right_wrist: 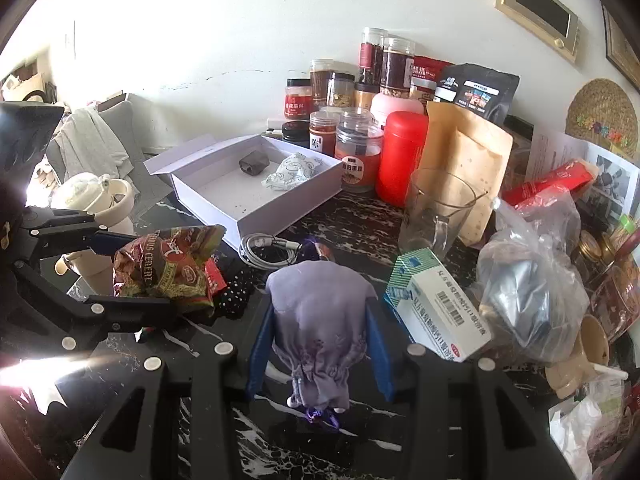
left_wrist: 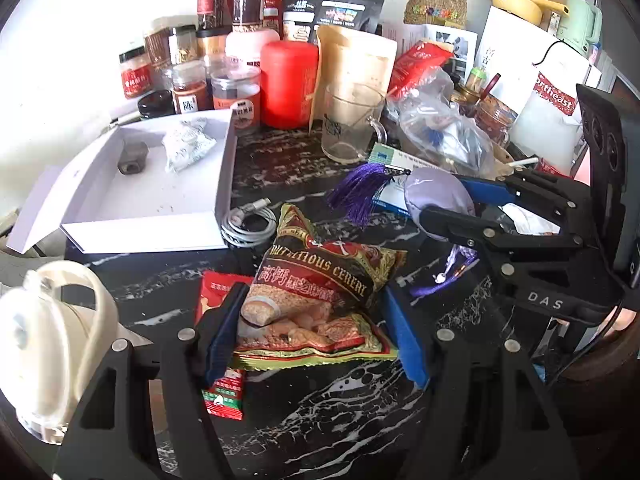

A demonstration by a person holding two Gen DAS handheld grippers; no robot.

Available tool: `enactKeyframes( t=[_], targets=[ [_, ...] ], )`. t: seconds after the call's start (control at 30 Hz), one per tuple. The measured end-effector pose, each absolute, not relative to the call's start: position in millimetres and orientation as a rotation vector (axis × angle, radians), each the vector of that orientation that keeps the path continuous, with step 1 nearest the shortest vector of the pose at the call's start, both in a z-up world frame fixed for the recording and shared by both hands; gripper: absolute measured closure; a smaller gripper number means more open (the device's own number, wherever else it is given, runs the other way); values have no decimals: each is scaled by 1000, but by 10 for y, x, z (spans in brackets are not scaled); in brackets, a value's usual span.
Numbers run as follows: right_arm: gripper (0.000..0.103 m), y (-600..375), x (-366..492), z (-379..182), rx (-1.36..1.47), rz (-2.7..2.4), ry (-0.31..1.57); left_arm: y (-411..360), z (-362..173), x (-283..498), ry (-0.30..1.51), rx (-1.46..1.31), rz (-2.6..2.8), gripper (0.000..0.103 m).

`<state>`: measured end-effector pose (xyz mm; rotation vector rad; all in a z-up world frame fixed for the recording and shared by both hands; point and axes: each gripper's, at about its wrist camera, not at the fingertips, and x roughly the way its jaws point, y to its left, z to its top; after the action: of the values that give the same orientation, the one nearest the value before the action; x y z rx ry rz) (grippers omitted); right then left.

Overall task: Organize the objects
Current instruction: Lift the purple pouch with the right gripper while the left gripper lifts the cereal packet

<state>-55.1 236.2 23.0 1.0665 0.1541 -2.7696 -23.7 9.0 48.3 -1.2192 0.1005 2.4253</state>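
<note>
A: Far left on the black marble table (left_wrist: 320, 420), the open white box (left_wrist: 160, 184) holds a dark lump and a crumpled sachet. Only the right camera catches the chair behind it.

B: Left gripper (left_wrist: 312, 332) clamps the crinkly foil cereal packet (left_wrist: 320, 280), lifted over a red sachet (left_wrist: 224, 392).

A: Right gripper (right_wrist: 320, 344) pinches a soft lilac drawstring pouch (right_wrist: 320, 312); its purple tassel (left_wrist: 360, 196) shows only in the left view.

B: Coiled white cable (right_wrist: 268, 252) beyond, medicine carton (right_wrist: 436, 312) just right.

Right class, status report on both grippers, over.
Left gripper shut on cereal packet. Right gripper shut on purple pouch. White box open ahead; coiled cable in between.
</note>
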Motion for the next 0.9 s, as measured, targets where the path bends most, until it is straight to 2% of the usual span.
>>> enactKeyframes(
  t=[0.4,0.9],
  targets=[
    [59,2210,-688,588,970,-2763,236,-93,957,-467,102,-1183,2490,37],
    [59,2057,-1169,872,865,-2740,284,-312,1296,-1055,104,-1168,2535,37]
  ],
)
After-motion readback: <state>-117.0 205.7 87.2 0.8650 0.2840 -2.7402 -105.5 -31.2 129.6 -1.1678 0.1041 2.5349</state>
